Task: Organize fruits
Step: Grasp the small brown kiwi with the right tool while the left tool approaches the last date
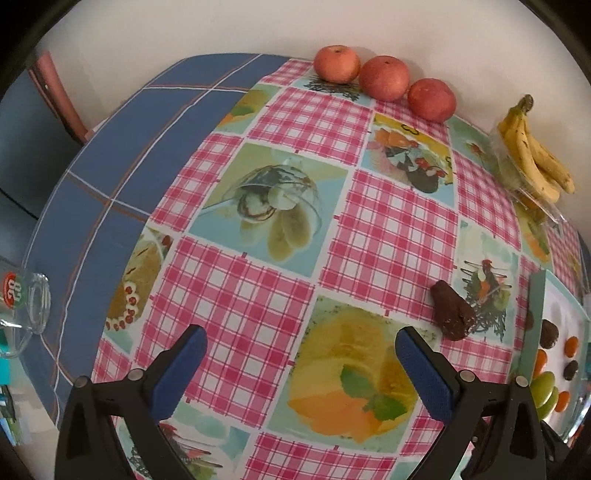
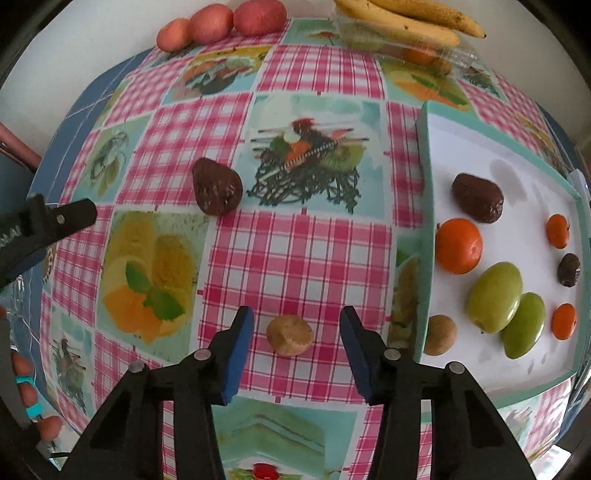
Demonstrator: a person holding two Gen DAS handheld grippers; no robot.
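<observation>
My right gripper [image 2: 295, 325] is open, its blue pads on either side of a small tan round fruit [image 2: 290, 335] on the tablecloth, not touching it. A dark brown fruit [image 2: 217, 186] [image 1: 452, 310] lies loose further out. The white tray [image 2: 480, 136] at right holds a brown fruit [image 2: 478, 197], three oranges, the biggest [image 2: 458, 245], two green fruits [image 2: 495, 297], a dark one [image 2: 569, 269] and a tan one [image 2: 437, 334]. My left gripper [image 1: 301, 354] is open over the cloth with nothing between its fingers.
Three red apples [image 1: 384, 77] [image 2: 225, 24] sit in a row at the wall. Bananas [image 1: 535, 155] [image 2: 413, 22] rest on a clear plastic box. A glass [image 1: 26, 299] stands on the blue cloth at the table's left edge. A hand [image 2: 26, 384] shows at lower left.
</observation>
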